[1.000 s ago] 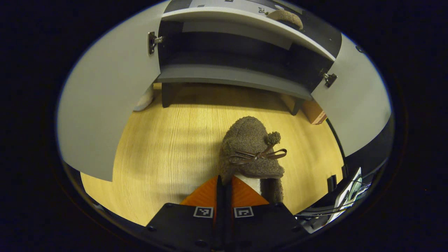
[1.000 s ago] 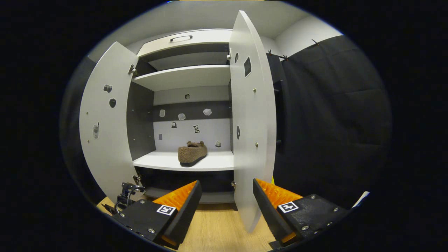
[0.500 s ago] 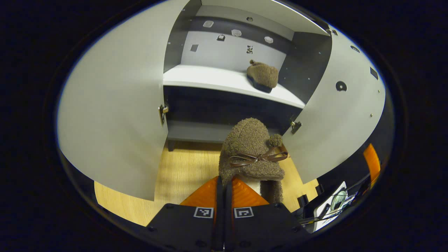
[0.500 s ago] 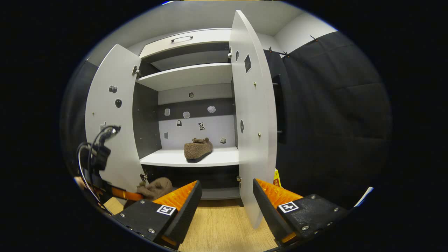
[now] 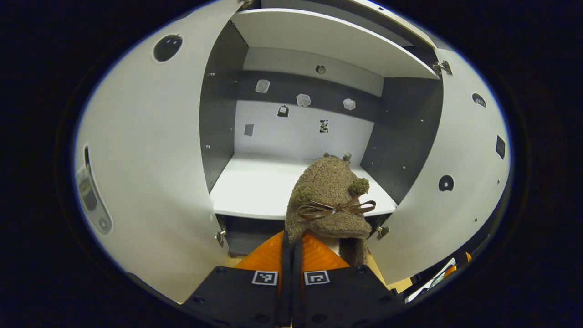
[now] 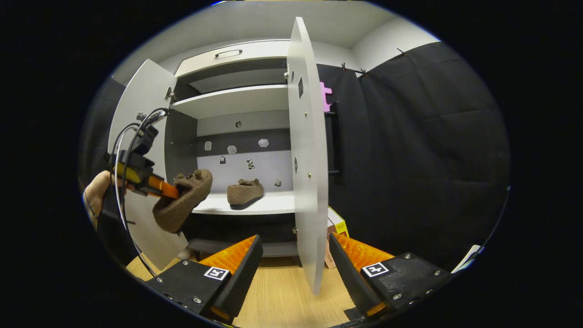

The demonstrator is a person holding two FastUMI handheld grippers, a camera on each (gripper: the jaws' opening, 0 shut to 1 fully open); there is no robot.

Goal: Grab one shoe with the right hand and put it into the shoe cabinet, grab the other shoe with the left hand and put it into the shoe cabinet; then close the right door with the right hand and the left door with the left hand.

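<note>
You are carrying the second shoe in your left gripper, whose fingers are pinched together on the shoe's heel collar. In the last second you have been lifting it off the wooden floor, and it is now hanging level with the white shelf, just in front of its near edge. In the right gripper view, the same shoe is hanging toe down beside the left door, with your hand behind it.

Further right, the first shoe is already sitting on the shelf, toward the right side, so half of the putting-away is done. The space left of it looks free, so you are probably aiming there.

Your right gripper is waiting low, with its fingers spread wide and nothing between them. It is sitting just in front of the right door, which is standing open edge-on, so both doors are not yet closed.
</note>
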